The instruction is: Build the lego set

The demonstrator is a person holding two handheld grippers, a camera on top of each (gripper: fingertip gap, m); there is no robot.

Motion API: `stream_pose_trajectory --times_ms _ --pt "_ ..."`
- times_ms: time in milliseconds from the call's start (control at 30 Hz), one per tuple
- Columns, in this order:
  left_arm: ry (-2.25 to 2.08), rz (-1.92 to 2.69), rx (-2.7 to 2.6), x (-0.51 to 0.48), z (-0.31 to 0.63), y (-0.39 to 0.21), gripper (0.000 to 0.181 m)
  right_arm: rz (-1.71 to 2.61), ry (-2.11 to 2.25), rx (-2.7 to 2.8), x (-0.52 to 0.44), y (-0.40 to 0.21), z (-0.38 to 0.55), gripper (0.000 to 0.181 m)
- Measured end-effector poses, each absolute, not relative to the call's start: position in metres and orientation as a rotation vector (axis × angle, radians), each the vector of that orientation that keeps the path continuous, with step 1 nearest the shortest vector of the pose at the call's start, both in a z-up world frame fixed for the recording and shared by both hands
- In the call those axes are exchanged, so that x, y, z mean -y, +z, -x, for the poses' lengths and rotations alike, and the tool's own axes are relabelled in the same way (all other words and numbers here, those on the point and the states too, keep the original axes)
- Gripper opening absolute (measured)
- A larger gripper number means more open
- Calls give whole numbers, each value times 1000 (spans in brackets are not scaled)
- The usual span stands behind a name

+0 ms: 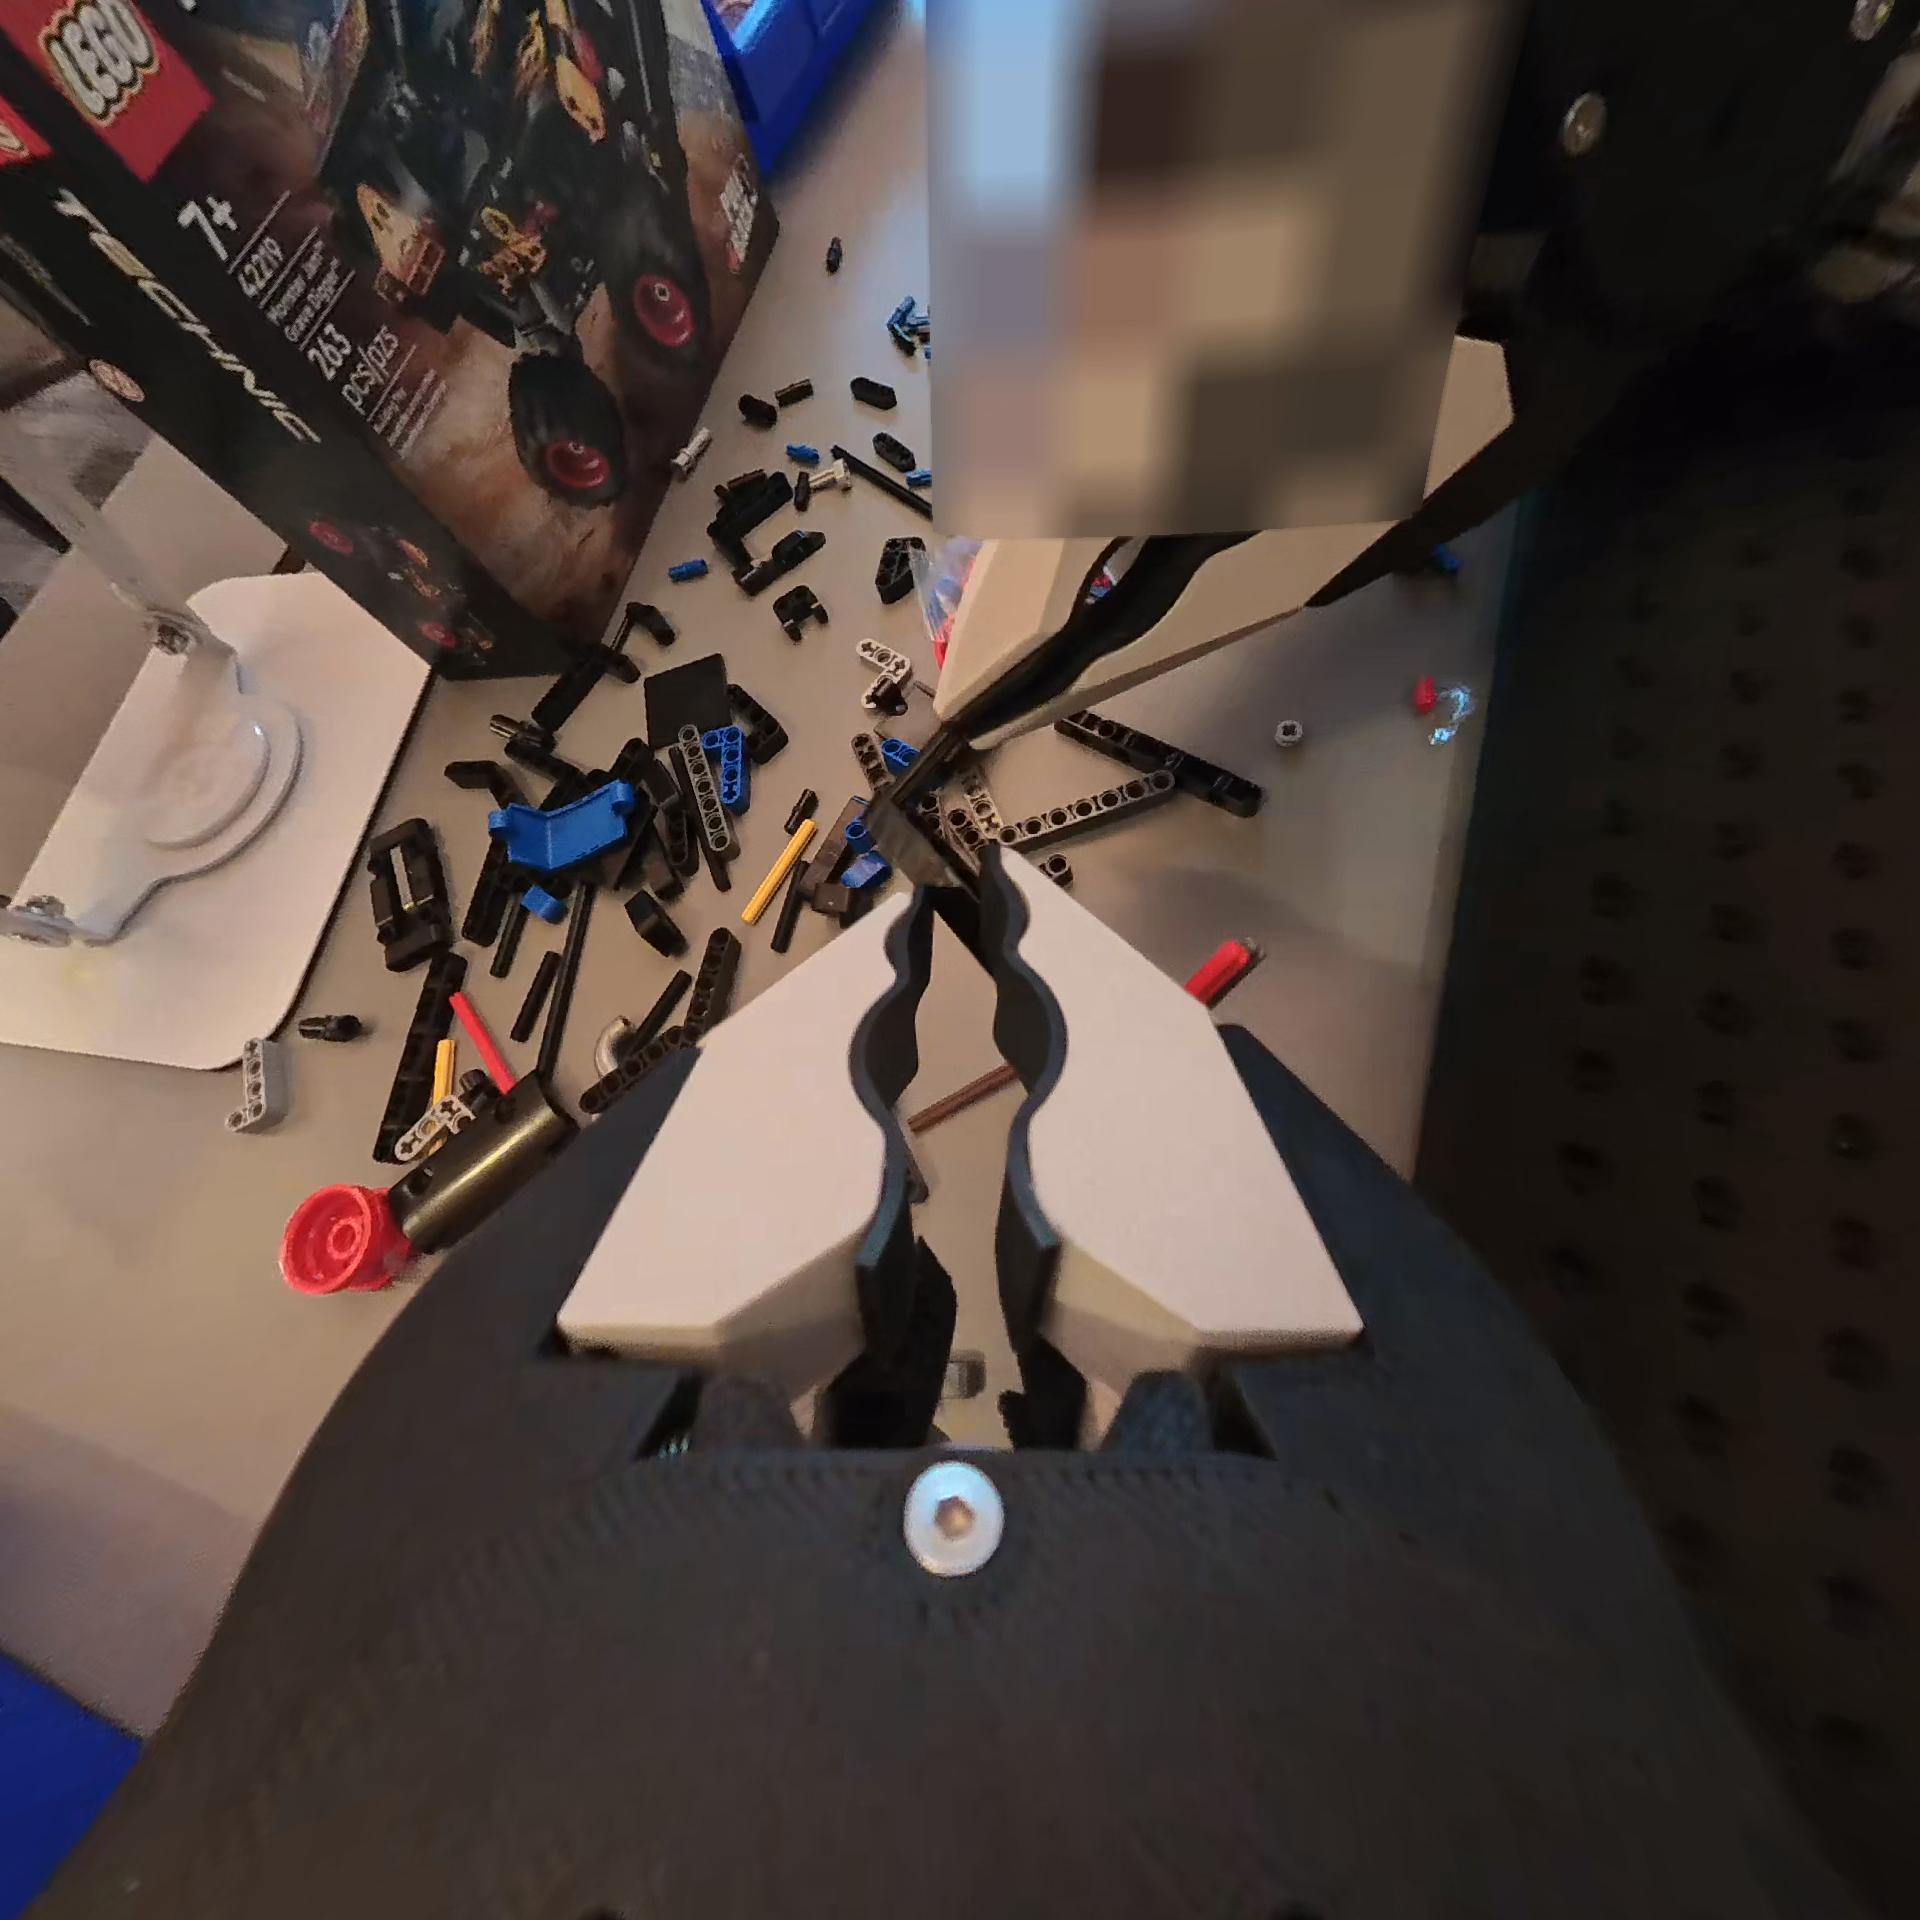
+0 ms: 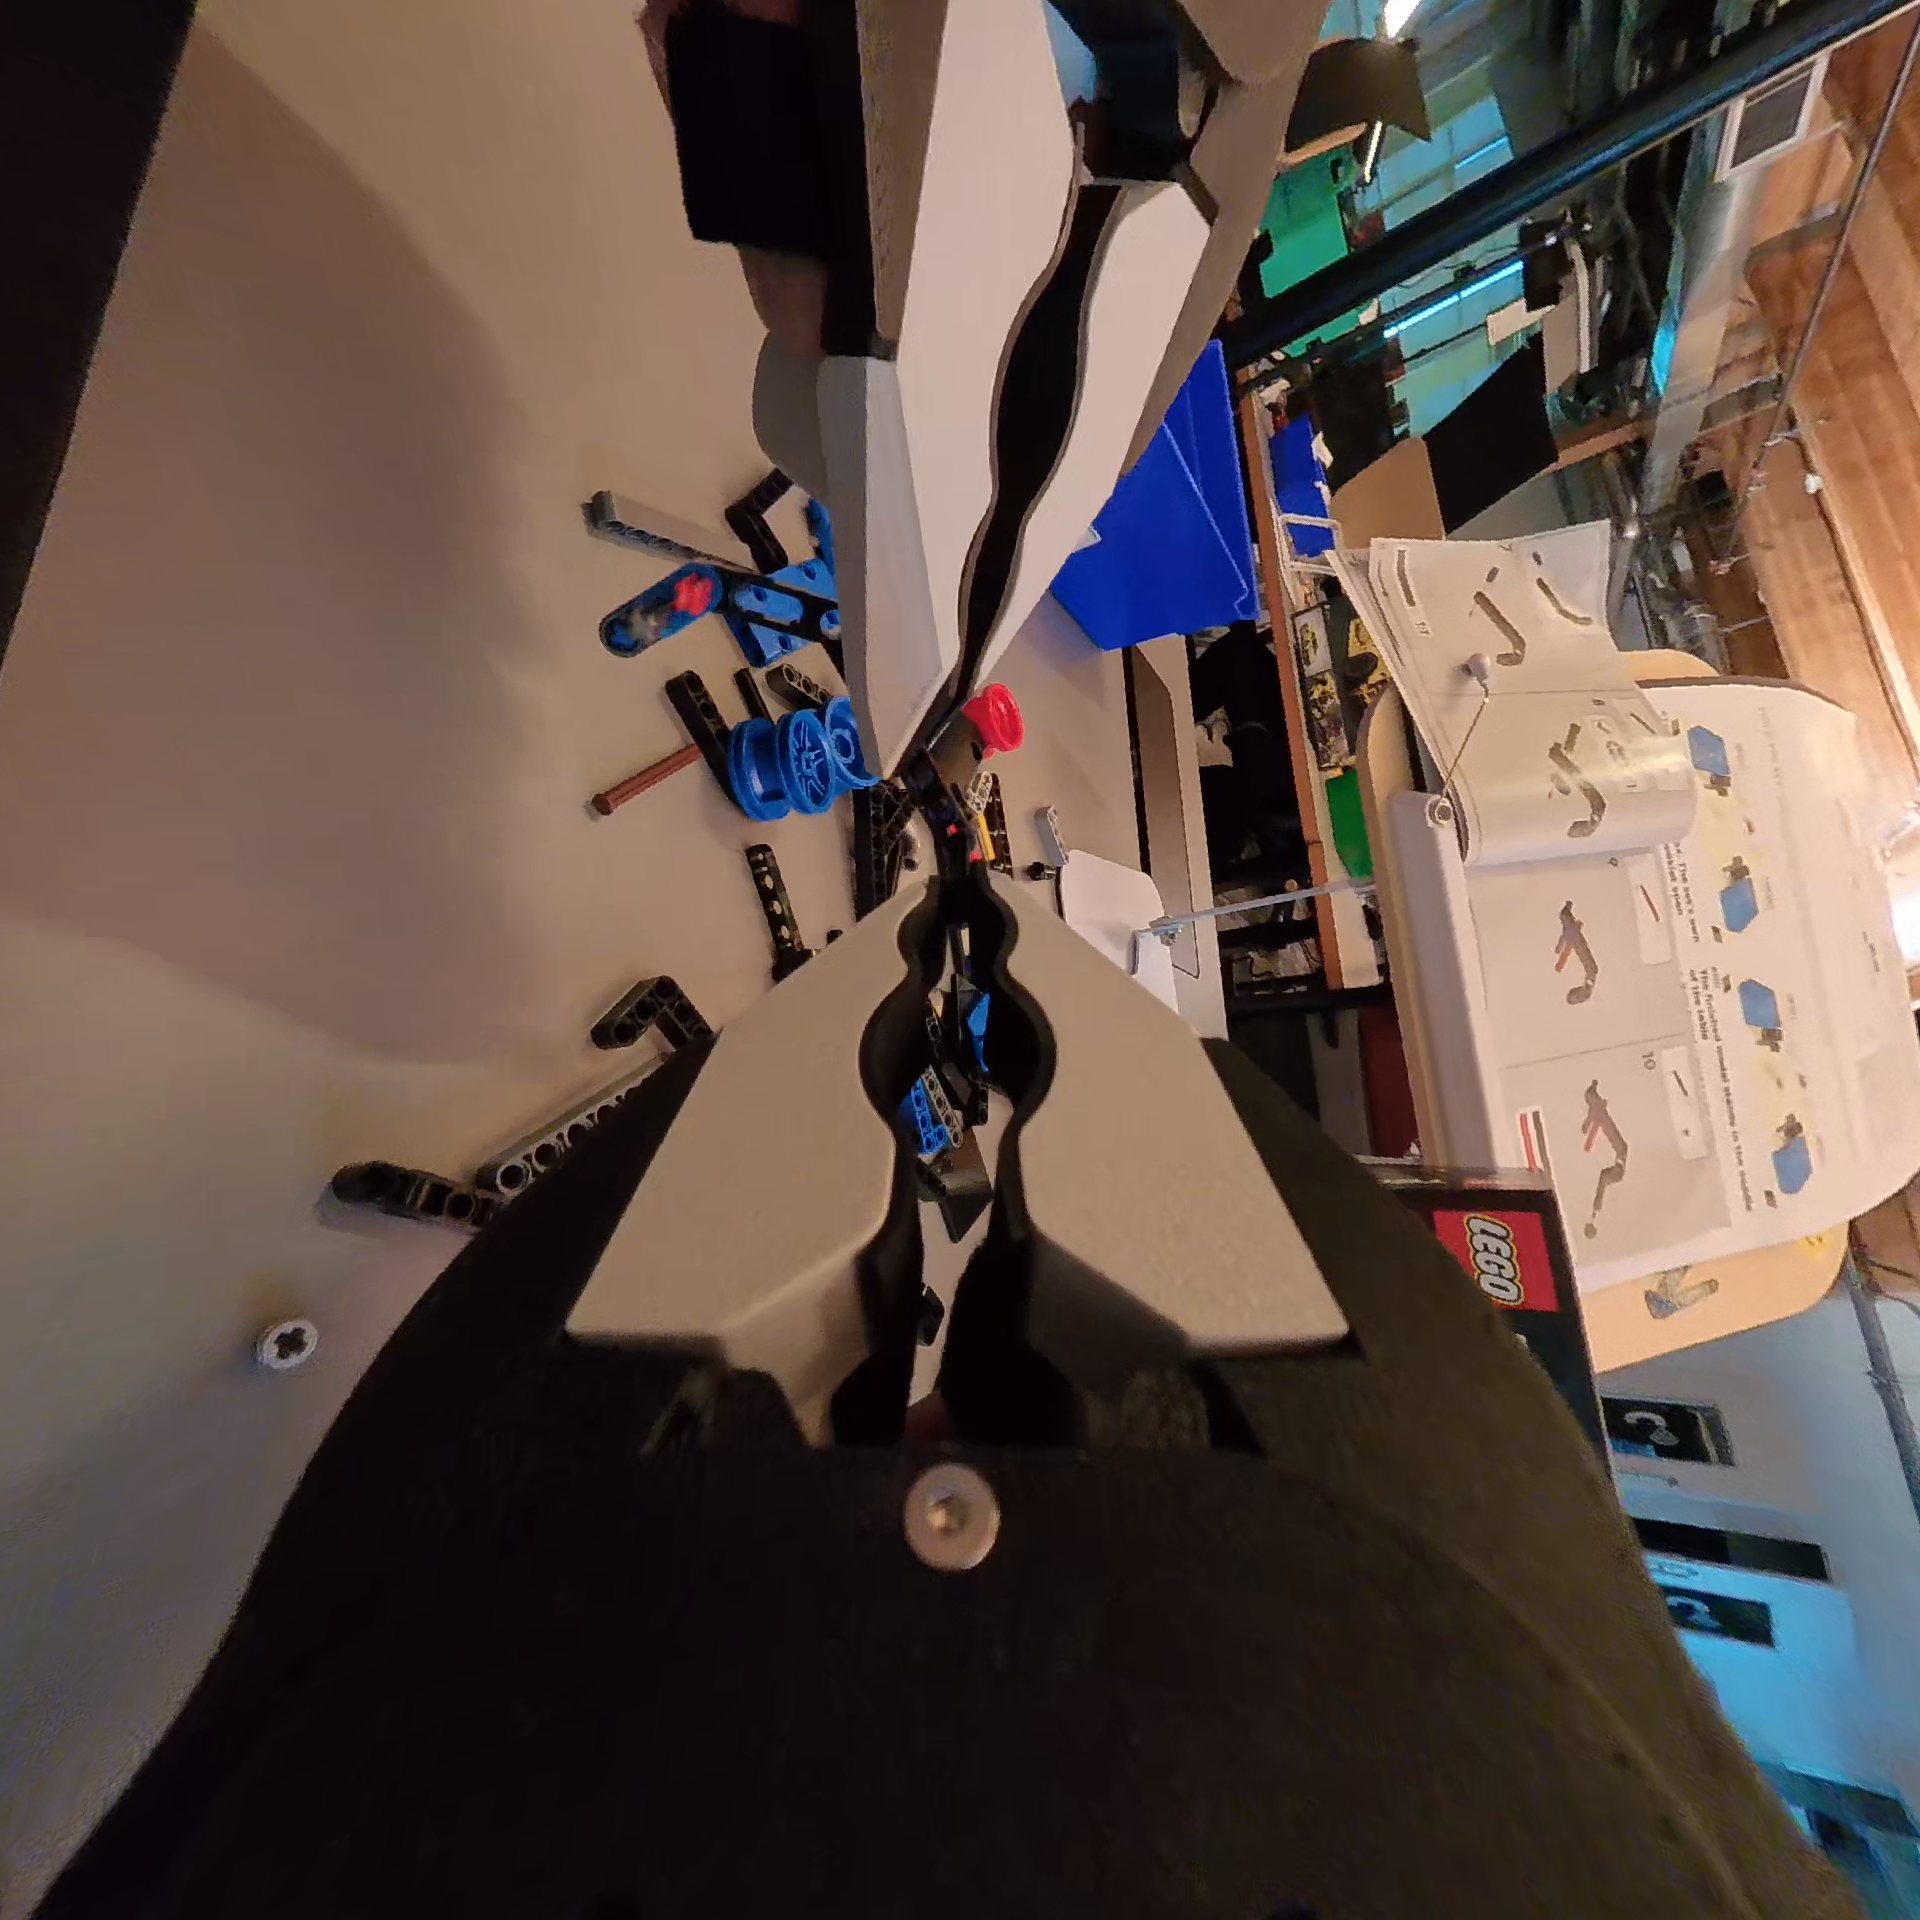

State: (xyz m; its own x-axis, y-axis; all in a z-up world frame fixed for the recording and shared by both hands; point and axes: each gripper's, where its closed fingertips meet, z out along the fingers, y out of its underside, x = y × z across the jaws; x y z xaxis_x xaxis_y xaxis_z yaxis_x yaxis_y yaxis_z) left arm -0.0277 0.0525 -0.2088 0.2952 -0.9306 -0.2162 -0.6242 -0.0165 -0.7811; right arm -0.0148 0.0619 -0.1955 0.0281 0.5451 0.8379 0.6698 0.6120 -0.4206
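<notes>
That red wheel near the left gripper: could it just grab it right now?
Probably not yet. The left gripper seems shut on a small black piece, so it is busy, though the red wheel lies unobstructed.

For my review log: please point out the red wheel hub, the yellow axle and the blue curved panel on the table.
red wheel hub (image 1: 335, 1238), left wrist view, on its round face.
yellow axle (image 1: 779, 871), left wrist view, mid-length of the rod.
blue curved panel (image 1: 566, 831), left wrist view, centre of its top surface.

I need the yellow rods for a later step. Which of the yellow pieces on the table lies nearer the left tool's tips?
The long yellow axle, slanted beside the blue beams just left of the left tool. The shorter yellow piece lies farther left, by the thin red axle.
</notes>
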Motion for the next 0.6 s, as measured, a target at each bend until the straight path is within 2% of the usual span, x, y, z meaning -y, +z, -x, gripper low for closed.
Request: stream_pose_trajectory --times_ms 600 --pt "-507 1696 -1547 -34 25 -237 5 1107 106 1812 -43 -224 9 1"
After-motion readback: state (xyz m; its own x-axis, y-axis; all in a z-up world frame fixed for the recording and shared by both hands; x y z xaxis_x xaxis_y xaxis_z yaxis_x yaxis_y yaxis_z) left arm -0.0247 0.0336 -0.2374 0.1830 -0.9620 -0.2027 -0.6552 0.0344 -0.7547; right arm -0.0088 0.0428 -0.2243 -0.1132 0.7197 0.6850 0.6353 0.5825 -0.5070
